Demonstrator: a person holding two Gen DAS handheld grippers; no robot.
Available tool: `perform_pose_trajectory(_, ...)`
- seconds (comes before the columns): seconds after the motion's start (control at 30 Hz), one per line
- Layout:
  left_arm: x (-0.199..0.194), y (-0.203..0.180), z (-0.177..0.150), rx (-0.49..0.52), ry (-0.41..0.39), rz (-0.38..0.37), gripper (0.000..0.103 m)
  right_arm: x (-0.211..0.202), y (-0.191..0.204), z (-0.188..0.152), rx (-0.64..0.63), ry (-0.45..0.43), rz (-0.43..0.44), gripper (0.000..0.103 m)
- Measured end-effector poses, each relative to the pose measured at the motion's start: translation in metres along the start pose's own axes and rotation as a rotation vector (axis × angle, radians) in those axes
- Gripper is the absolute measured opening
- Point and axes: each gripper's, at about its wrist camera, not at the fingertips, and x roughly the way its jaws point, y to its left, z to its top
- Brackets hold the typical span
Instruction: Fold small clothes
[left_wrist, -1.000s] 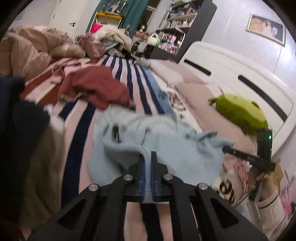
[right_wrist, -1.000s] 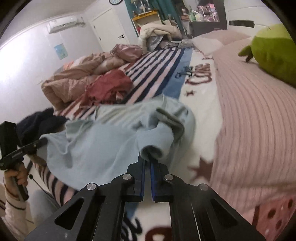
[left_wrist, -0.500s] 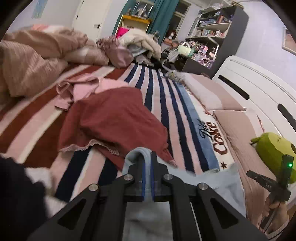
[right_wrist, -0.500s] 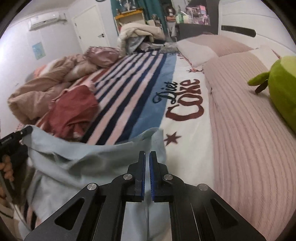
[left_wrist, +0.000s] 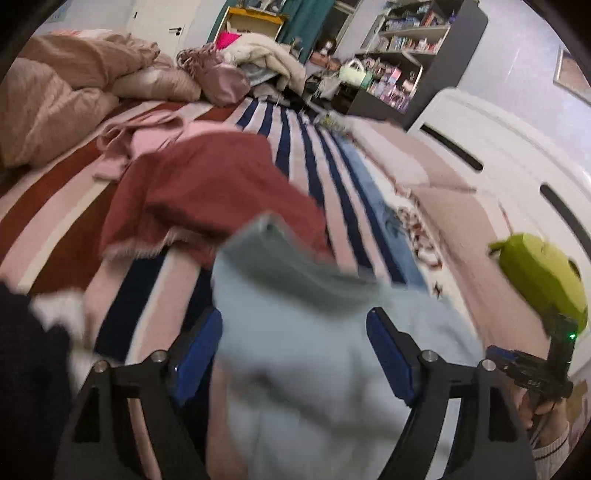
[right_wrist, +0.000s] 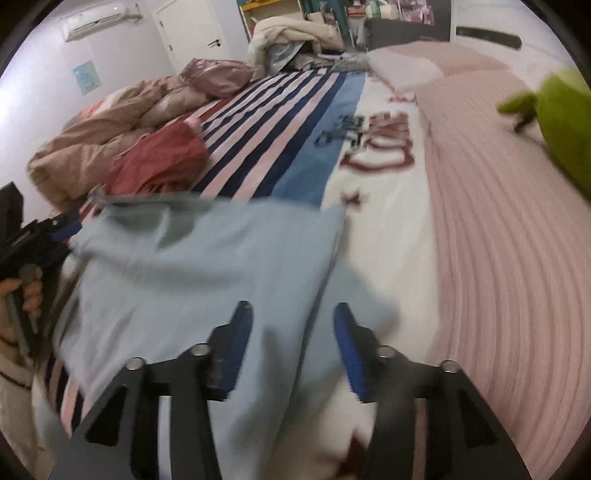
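from the left wrist view, the left tongs (left_wrist: 294, 350) stand spread wide, blue pads far apart, pinching nothing. the light blue garment (left_wrist: 314, 350) lies on the bed right between and under the two fingers, its greyish collar edge (left_wrist: 280, 254) just ahead of the tips. the picture is blurred here, so i cannot tell whether the pads touch the cloth. beyond the collar, ahead and a little to the left of the tongs, a dark red garment (left_wrist: 207, 192) is heaped on the striped blanket (left_wrist: 314, 166), with a pale pink garment (left_wrist: 147, 140) farther on. far to the right of the tongs sits a green plush toy (left_wrist: 539, 273), and below it the right tongs (left_wrist: 498, 360) show at the frame edge.

from the right wrist view, the right tongs (right_wrist: 291, 332) are spread too, holding nothing. the light blue garment (right_wrist: 192, 266) spreads out flat ahead and to the left of them, one edge running down between the two fingers. the left tongs (right_wrist: 77, 221) sit at the far left, beside the garment's far corner, gripped by a hand (right_wrist: 22, 295). the dark red garment (right_wrist: 159, 162) lies beyond, ahead left. the pink ribbed cover (right_wrist: 498, 258) runs along the right side, with the green plush toy (right_wrist: 557, 122) far ahead to the right.
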Motion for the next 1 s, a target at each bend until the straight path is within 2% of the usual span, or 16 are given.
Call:
perform_pose_trajectory(0.13, -0.024, -0.009, -0.053, 0.052, 0.073, -0.059, 0.08, -0.019, -0.002, -0.063, 0.093, 0.012, 0.101, 0.057)
perform_pose_trajectory(0.27, -0.033, -0.012, -0.101, 0.07, 0.13, -0.092, 0.08, -0.029, 0.001, -0.104, 0.152, -0.009, 0.184, 0.067)
perform_pose_trajectory(0.3, -0.032, -0.014, -0.108, 0.081, 0.141, -0.098, 0.077, -0.031, 0.005, -0.109, 0.143, -0.023, 0.195, 0.068)
perform_pose_trajectory(0.33, -0.029, -0.016, -0.114, 0.088, 0.14, -0.09, 0.062, -0.03, 0.01, -0.112, 0.131, -0.025, 0.194, 0.069)
perform_pose_trajectory(0.37, -0.026, -0.017, -0.117, 0.095, 0.143, -0.07, 0.053, -0.028, 0.015, -0.113, 0.119, -0.027, 0.184, 0.069)
perform_pose_trajectory(0.4, -0.023, -0.022, -0.119, 0.108, 0.139, -0.037, 0.05, -0.025, 0.019, -0.112, 0.113, -0.035, 0.176, 0.067)
perform_pose_trajectory(0.43, -0.023, -0.025, -0.12, 0.115, 0.131, -0.027, 0.039, -0.025, 0.021, -0.112, 0.111, -0.039, 0.174, 0.054)
perform_pose_trajectory(0.47, -0.026, -0.028, -0.121, 0.119, 0.12, -0.017, 0.022, -0.021, 0.024, -0.111, 0.11, -0.038, 0.177, 0.028)
perform_pose_trajectory(0.5, -0.03, -0.03, -0.122, 0.115, 0.118, -0.019, 0.02, -0.017, 0.028, -0.111, 0.117, -0.025, 0.189, 0.018)
perform_pose_trajectory(0.53, -0.034, -0.03, -0.123, 0.114, 0.112, -0.026, 0.016, -0.016, 0.028, -0.11, 0.124, -0.022, 0.196, 0.014)
perform_pose_trajectory(0.6, -0.048, -0.036, -0.129, 0.155, 0.088, -0.024, 0.013, -0.024, 0.034, -0.114, 0.111, -0.063, 0.179, 0.011)
perform_pose_trajectory(0.7, -0.07, -0.036, -0.138, 0.183, 0.06, -0.051, 0.012, -0.037, 0.032, -0.119, 0.109, -0.096, 0.201, 0.01)
perform_pose_trajectory(0.8, -0.089, -0.031, -0.153, 0.184, 0.066, -0.088, 0.011, -0.054, 0.033, -0.136, 0.081, -0.088, 0.26, 0.009)
perform_pose_trajectory(0.9, -0.096, -0.024, -0.169, 0.187, 0.098, -0.106, 0.011, -0.061, 0.035, -0.155, 0.066, -0.059, 0.278, 0.009)
perform_pose_trajectory(1.0, -0.101, -0.019, -0.182, 0.223, 0.115, -0.088, 0.012, -0.068, 0.033, -0.166, 0.051, -0.053, 0.238, 0.009)
